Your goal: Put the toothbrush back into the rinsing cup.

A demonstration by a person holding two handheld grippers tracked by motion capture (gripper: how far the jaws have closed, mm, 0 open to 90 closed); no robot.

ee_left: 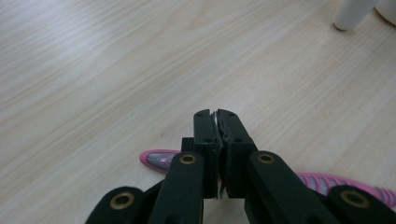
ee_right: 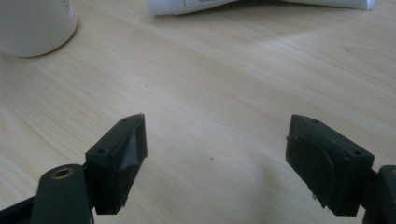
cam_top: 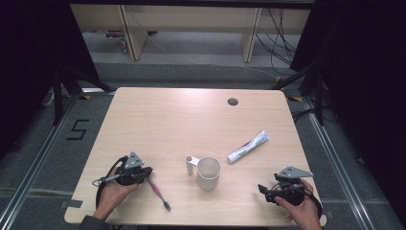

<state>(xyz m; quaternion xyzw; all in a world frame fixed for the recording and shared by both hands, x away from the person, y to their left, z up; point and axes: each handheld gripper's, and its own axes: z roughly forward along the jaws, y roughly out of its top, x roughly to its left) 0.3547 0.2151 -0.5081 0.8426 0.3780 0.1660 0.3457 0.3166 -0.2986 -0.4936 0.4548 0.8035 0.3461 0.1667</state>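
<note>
A pink toothbrush (cam_top: 158, 191) lies on the wooden table (cam_top: 158, 124) near the front left, its dark head toward the front edge. My left gripper (cam_top: 147, 171) rests over the handle end with its jaws shut together and nothing between the tips. In the left gripper view the gripper (ee_left: 215, 114) hides the middle of the toothbrush (ee_left: 159, 160), which passes beneath the jaws. A white cup (cam_top: 209, 172) with a handle stands at the front centre. My right gripper (cam_top: 262, 189) is at the front right, open and empty (ee_right: 215, 135), pointing toward the cup (ee_right: 32, 28).
A white toothpaste tube (cam_top: 248, 146) lies right of the cup, also seen at the top of the right gripper view (ee_right: 261, 3). A round cable hole (cam_top: 233, 101) is near the far edge. Black frame legs stand beside the table.
</note>
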